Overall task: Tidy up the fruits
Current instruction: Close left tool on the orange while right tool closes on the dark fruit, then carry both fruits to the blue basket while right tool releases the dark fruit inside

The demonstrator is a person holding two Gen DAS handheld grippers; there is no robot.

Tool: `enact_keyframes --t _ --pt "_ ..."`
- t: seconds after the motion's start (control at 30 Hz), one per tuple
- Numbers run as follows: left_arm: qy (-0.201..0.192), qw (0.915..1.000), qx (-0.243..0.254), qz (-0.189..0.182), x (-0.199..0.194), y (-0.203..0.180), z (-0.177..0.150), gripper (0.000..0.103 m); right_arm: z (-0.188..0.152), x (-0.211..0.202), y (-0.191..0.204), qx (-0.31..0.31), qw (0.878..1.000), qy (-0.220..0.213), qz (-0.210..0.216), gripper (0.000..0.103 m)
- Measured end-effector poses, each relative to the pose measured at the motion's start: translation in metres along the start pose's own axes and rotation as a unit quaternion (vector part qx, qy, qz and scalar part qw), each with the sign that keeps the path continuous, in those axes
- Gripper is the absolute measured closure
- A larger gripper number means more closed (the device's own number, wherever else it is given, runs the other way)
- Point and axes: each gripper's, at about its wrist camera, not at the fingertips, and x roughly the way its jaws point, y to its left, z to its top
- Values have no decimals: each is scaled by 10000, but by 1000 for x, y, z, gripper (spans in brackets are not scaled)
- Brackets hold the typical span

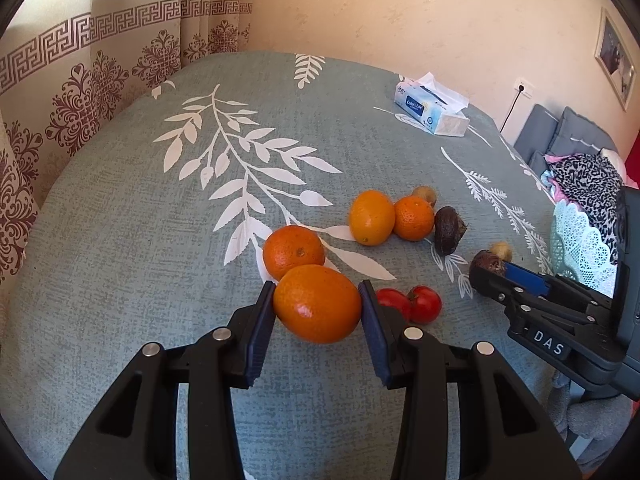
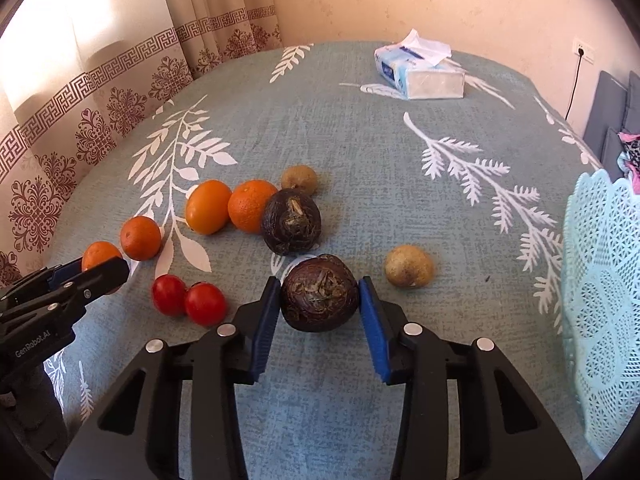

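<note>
My left gripper [image 1: 318,304] is shut on an orange [image 1: 317,303], held just above the tablecloth. Another orange [image 1: 293,251] lies right behind it. Two more oranges [image 1: 372,217] [image 1: 413,217] and a dark wrinkled fruit [image 1: 448,230] lie further back. Two tomatoes [image 1: 424,303] sit to the right of the left gripper. My right gripper [image 2: 319,296] is shut on a dark brown wrinkled fruit [image 2: 319,293]. A second dark fruit [image 2: 291,222] lies behind it, a small tan fruit [image 2: 409,266] to its right, another tan fruit [image 2: 299,179] further back. The tomatoes [image 2: 187,300] lie to its left.
A pale blue lace basket [image 2: 604,280] stands at the table's right edge. A tissue pack [image 2: 420,74] lies at the far side. Patterned curtains hang to the left. A grey sofa with clothes [image 1: 580,164] is beyond the table on the right.
</note>
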Motion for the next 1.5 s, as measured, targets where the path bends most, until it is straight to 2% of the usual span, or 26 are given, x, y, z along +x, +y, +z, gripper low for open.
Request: enact_keyframes --t 0.3,0.57,0.9,1.2,1.5 --pt "-167 9996 246 -7 -13 -25 7 61 2 -36 -11 5 9988 -452 -196 62" --pt "-276 9979 584 -96 -19 -64 13 61 -1 -66 -44 241 9951 -804 -525 62" --pt "-424 9922 1121 -337 -23 -130 22 61 -13 -88 -103 662 9881 -922 -1035 62" --pt "-407 9846 1555 -680 -16 -193 27 61 -33 -105 -150 1045 9769 -984 -1585 62" --pt "-324 9778 1837 -951 -7 -243 27 61 -40 -122 -175 1370 9690 -1159 -1699 57"
